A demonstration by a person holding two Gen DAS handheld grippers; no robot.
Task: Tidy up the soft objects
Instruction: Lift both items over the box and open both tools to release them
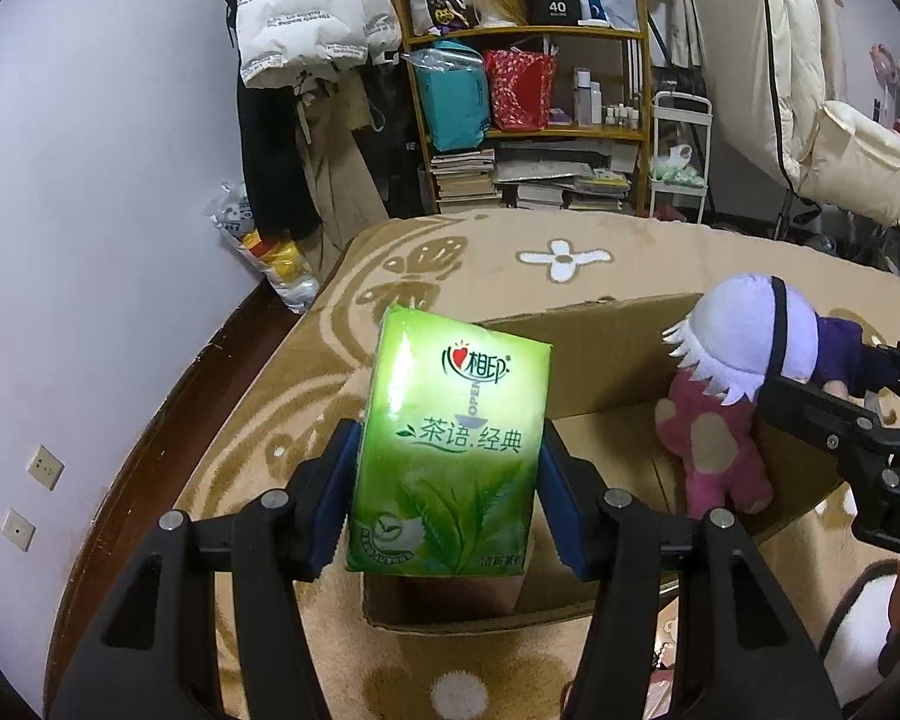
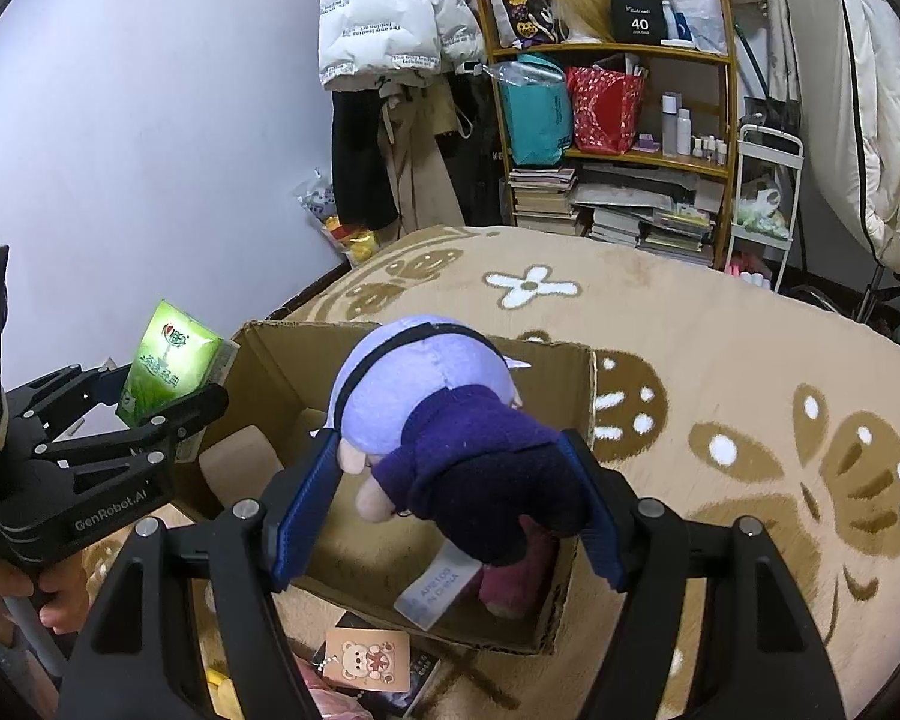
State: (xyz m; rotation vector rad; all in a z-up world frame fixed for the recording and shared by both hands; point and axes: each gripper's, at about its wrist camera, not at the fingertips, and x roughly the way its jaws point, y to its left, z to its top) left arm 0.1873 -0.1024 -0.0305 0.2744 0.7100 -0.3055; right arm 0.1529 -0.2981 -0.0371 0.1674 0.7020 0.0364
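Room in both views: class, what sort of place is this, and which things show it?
Probably a lived-in bedroom: a patterned tan blanket spread across a bed, a cluttered wooden shelf stacked with books and bottles, and a white puffer jacket hanging by the wall.

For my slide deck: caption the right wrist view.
Right hand-held gripper holds a purple-clad plush doll over a cardboard box; left hand-held gripper brings a green tissue pack.

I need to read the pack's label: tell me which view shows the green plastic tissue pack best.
The left wrist view: the green plastic tissue pack faces the camera, printed front fully visible, clamped in the left hand-held gripper. The right wrist view shows it only small, angled, at the left edge.
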